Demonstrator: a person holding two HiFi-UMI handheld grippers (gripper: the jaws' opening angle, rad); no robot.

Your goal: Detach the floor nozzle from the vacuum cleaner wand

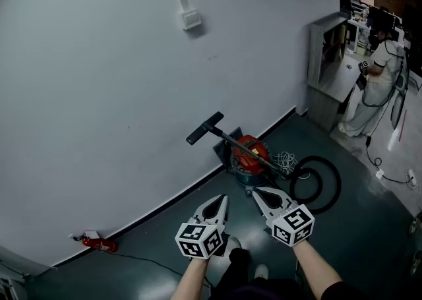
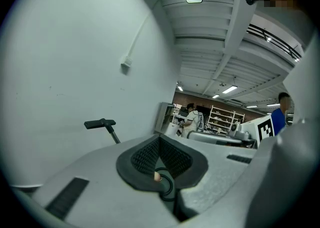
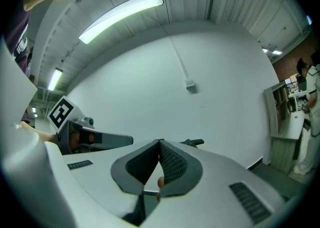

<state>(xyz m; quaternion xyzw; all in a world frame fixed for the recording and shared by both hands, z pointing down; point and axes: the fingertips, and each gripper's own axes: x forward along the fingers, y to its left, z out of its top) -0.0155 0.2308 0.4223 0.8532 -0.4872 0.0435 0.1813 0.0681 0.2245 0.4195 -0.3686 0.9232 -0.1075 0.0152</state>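
A red canister vacuum [image 1: 250, 154] stands on the floor at the foot of the white wall. Its dark wand [image 1: 232, 140] slopes up to the left and ends in the black floor nozzle [image 1: 204, 128], which rests high against the wall. The nozzle [image 2: 100, 123] shows small in the left gripper view, and only its tip [image 3: 193, 143] peeks over the jaws in the right gripper view. My left gripper [image 1: 221, 198] and right gripper [image 1: 257, 192] are side by side, short of the vacuum. Both are shut with nothing in them, and neither touches anything.
A black hose [image 1: 320, 184] loops on the floor right of the canister, beside a coil of white cord [image 1: 285, 160]. A red fire extinguisher [image 1: 100, 244] lies by the wall at lower left. A grey cabinet [image 1: 325, 51] and a person [image 1: 379, 84] are at far right.
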